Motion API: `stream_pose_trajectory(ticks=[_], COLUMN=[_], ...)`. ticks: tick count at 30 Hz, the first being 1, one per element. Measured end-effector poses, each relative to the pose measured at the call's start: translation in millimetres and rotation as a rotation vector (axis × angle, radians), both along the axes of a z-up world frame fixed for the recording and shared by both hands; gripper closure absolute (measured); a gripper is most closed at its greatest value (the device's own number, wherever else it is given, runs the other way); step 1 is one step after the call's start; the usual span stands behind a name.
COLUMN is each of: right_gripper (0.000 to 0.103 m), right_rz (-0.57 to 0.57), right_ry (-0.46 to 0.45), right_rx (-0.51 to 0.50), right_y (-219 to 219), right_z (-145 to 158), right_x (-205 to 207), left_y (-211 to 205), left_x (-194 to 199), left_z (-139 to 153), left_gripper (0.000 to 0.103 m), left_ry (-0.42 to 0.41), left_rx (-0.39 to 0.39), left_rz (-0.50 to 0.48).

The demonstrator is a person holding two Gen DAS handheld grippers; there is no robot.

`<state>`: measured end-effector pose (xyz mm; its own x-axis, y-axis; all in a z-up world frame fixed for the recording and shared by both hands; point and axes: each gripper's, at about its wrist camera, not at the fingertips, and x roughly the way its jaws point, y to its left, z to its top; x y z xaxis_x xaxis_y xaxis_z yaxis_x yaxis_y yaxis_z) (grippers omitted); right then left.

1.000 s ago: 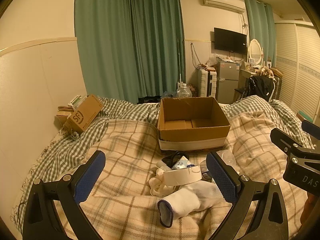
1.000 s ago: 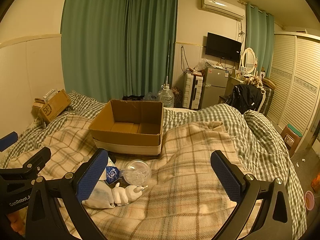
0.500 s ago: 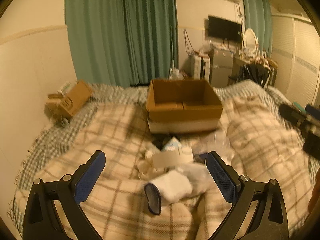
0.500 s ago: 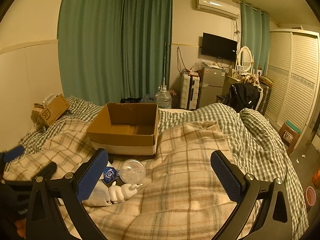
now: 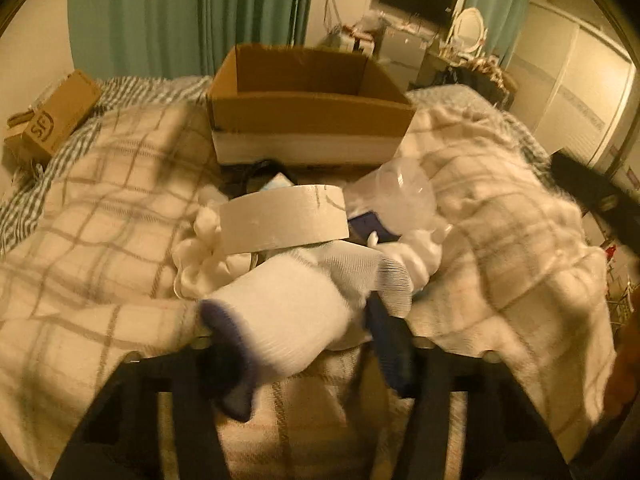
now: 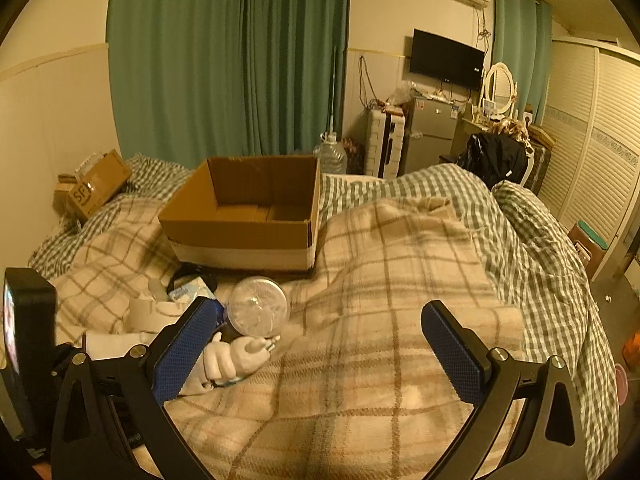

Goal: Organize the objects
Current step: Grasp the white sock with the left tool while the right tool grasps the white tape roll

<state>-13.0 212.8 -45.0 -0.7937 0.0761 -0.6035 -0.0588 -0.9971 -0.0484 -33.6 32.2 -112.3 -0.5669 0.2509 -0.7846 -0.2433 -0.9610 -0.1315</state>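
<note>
A pile of small objects lies on the plaid blanket in front of an open cardboard box [image 5: 308, 100] [image 6: 244, 212]. In the left wrist view my left gripper [image 5: 304, 344] has its fingers on either side of a white sock with a blue cuff [image 5: 288, 316]; the view is blurred and whether the pads grip it is unclear. Behind it are a roll of white tape [image 5: 284, 218], a white plush toy [image 5: 204, 256] and a clear plastic ball [image 5: 396, 196] [image 6: 259, 307]. My right gripper [image 6: 316, 356] is open and empty over the blanket, right of the pile.
A small printed cardboard box [image 6: 98, 186] sits at the far left of the bed by the wall. A checked duvet [image 6: 532, 224] is heaped at the right. Green curtains, a water jug, a fridge and a wardrobe stand beyond the bed.
My left gripper has dropped forward onto the pile and its fingers have closed in around the white sock. My right gripper has barely moved and stays open.
</note>
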Motion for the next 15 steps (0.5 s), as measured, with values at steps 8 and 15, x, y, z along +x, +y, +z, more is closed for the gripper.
stream_pose_trajectory(ticks=[8,15], right_gripper=[0.0,0.0], right_rz=[0.012,0.049], right_ry=[-0.022,-0.04], right_rx=[0.02,0.043], right_y=[-7.0,-22.4], right_z=[-4.0,-5.5], right_x=[-1.4,-1.4], left_y=[-24.8,-58.6], left_x=[30.2,37.8], left_z=[52.9,90.6], left_gripper=[0.067,0.067], left_ry=[0.136,0.25], left_rx=[0.026,0.029], left_rz=[0.008,0.064])
